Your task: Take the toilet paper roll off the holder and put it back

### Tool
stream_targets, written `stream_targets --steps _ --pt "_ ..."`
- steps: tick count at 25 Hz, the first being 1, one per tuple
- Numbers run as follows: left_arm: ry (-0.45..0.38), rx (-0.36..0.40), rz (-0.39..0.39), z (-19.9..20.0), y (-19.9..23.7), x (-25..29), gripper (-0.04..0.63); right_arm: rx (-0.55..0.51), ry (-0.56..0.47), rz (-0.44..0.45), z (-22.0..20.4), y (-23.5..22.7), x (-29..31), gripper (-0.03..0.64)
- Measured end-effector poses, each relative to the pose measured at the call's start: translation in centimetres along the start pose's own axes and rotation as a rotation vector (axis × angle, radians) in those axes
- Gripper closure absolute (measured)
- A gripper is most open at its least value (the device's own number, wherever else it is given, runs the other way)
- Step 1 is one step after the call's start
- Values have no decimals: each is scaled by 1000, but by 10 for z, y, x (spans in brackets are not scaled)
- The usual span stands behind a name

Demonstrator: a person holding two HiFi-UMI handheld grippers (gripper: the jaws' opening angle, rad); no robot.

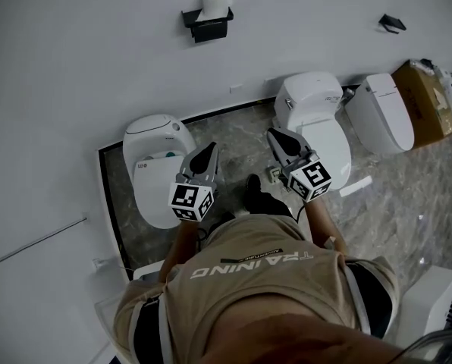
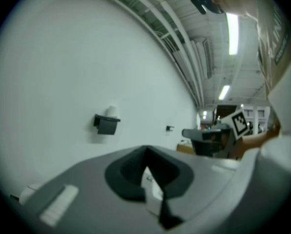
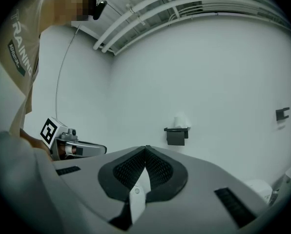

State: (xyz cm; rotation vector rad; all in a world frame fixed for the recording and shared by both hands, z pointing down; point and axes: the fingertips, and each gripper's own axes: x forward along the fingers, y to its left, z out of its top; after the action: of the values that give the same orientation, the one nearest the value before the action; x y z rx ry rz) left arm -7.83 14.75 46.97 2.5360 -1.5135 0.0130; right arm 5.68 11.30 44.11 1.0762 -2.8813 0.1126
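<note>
A white toilet paper roll point(image 1: 214, 1) stands upright on top of a black holder point(image 1: 208, 26) fixed to the white wall, far ahead of both grippers. The left gripper view has the roll point(image 2: 112, 111) and holder point(image 2: 106, 124) at left of centre. The right gripper view shows the roll point(image 3: 180, 121) and holder point(image 3: 176, 136) a little right of centre. My left gripper point(image 1: 210, 149) and right gripper point(image 1: 274, 134) are held side by side in front of the person's chest. Both are shut with nothing between their jaws, and both point toward the wall.
A white toilet point(image 1: 156, 165) sits below the left gripper, a second point(image 1: 317, 120) under the right one, and a third point(image 1: 381, 112) further right beside a cardboard box point(image 1: 427, 97). Another small black fitting point(image 1: 391, 23) hangs on the wall at right. The floor is grey marble.
</note>
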Motion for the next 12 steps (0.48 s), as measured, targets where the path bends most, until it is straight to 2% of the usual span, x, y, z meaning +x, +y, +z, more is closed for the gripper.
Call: stream_targets --steps 6,12 --pt "17 12 12 8 9 45 595 32 -3 70 -9 -27 35 604" --pt "31 29 52 20 27 104 595 60 13 131 -19 -79 84 604"
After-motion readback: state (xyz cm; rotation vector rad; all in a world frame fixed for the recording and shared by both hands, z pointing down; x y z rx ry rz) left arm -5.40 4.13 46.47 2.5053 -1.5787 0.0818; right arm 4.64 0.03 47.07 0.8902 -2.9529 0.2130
